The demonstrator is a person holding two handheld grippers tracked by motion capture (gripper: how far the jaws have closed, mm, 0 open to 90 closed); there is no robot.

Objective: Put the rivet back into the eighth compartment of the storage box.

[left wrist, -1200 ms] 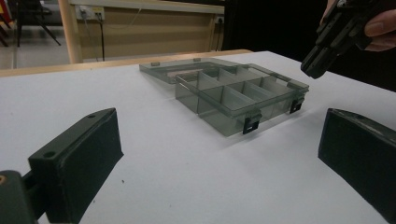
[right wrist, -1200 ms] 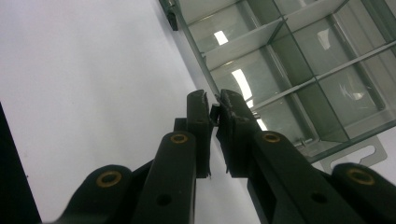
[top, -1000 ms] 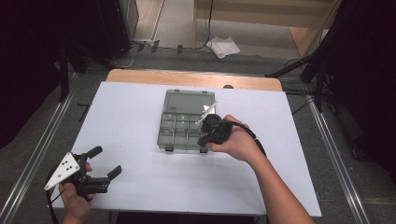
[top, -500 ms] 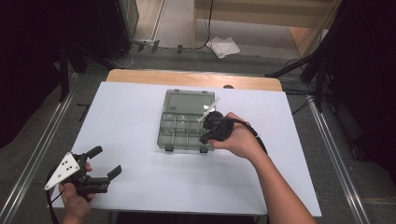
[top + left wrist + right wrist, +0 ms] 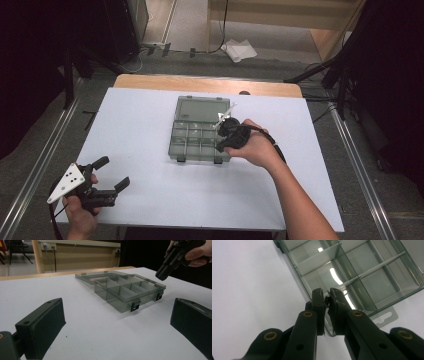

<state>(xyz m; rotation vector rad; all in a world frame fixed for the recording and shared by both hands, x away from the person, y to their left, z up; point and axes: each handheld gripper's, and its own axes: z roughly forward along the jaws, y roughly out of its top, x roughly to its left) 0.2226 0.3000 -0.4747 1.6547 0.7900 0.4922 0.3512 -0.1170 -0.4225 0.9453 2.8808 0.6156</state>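
Little changed: right gripper barely drifted, left gripper unmoved.
Item: clear compartment box, table centre, lid flat toward 12 o'clock.
Right gripper: jaws closed over the box's 3 o'clock end; dark speck between the tips, unidentifiable.
Left gripper: agape, idle at 7 o'clock.
Handling: descend straight, clear of the dividers.
Room: open at 3, 6 and 9 o'clock.

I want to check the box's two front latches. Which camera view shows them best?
The left gripper view: both black latches of the compartment box face it, side on and unblocked. The high view shows them small and dark at the near rim. The right gripper view looks down into the compartments, its jaws in front.
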